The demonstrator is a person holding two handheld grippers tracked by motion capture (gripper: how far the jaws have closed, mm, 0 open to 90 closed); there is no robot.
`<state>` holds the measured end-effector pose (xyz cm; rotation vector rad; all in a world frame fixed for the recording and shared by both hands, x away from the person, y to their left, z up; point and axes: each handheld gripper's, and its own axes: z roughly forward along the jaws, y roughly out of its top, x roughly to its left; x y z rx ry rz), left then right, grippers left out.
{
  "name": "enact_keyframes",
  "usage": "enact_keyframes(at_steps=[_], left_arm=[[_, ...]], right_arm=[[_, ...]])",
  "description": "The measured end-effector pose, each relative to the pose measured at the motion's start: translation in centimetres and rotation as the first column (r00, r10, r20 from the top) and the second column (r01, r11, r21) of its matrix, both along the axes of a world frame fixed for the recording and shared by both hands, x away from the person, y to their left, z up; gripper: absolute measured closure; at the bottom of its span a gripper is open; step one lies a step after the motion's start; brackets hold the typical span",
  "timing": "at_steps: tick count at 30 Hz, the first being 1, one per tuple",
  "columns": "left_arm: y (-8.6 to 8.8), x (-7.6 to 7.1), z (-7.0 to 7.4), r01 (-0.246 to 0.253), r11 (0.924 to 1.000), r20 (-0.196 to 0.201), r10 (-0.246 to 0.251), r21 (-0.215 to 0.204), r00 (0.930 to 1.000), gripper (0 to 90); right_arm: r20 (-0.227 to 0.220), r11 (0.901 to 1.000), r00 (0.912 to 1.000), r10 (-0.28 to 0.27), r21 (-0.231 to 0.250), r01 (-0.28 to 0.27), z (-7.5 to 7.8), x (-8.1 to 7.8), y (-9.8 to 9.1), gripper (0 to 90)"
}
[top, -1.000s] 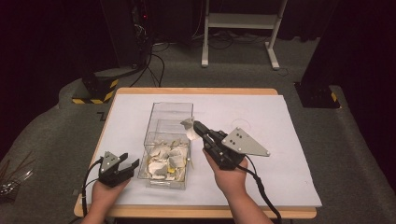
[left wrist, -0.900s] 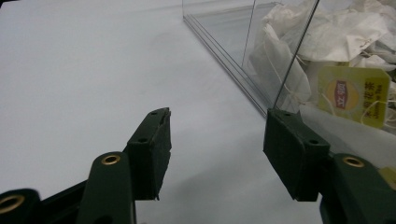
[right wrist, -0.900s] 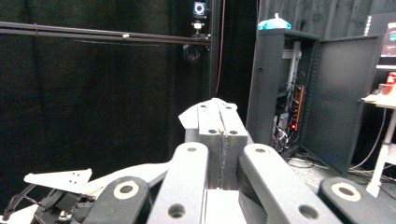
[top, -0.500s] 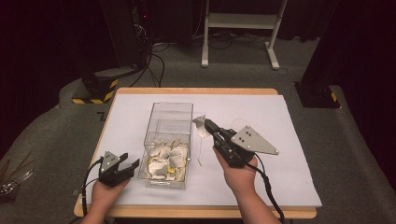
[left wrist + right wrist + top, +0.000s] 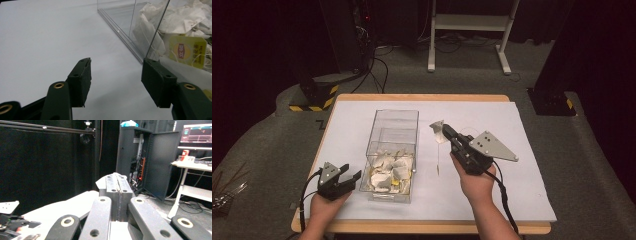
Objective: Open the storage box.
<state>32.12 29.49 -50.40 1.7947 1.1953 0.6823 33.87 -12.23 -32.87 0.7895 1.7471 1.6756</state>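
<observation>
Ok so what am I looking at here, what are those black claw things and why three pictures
A person works at a table with a hand-held two-jaw gripper in each hand. The high view looks down from above; the other two come from cameras riding on the grippers. A clear plastic box holds a pile of tea bags. The right gripper is shut on one tea bag, lifted beside the box with its string dangling. The left gripper rests open at the box's near left corner, one jaw against the wall.

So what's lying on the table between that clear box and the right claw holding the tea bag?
In the high view, the tea bag's string hangs there from the right claw; otherwise bare white sheet beside the clear box.
</observation>
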Motion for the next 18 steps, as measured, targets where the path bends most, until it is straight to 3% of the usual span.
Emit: enact_keyframes(at_steps=[18], left_arm=[[0.0, 0.0, 0.0, 0.006, 1.0000, -0.003, -0.006, 0.000, 1.0000, 41.4]], right_arm=[[-0.024, 0.9973, 0.9970, -0.073, -0.003, 0.073, -0.2, 2.2, -2.0, 90.0]])
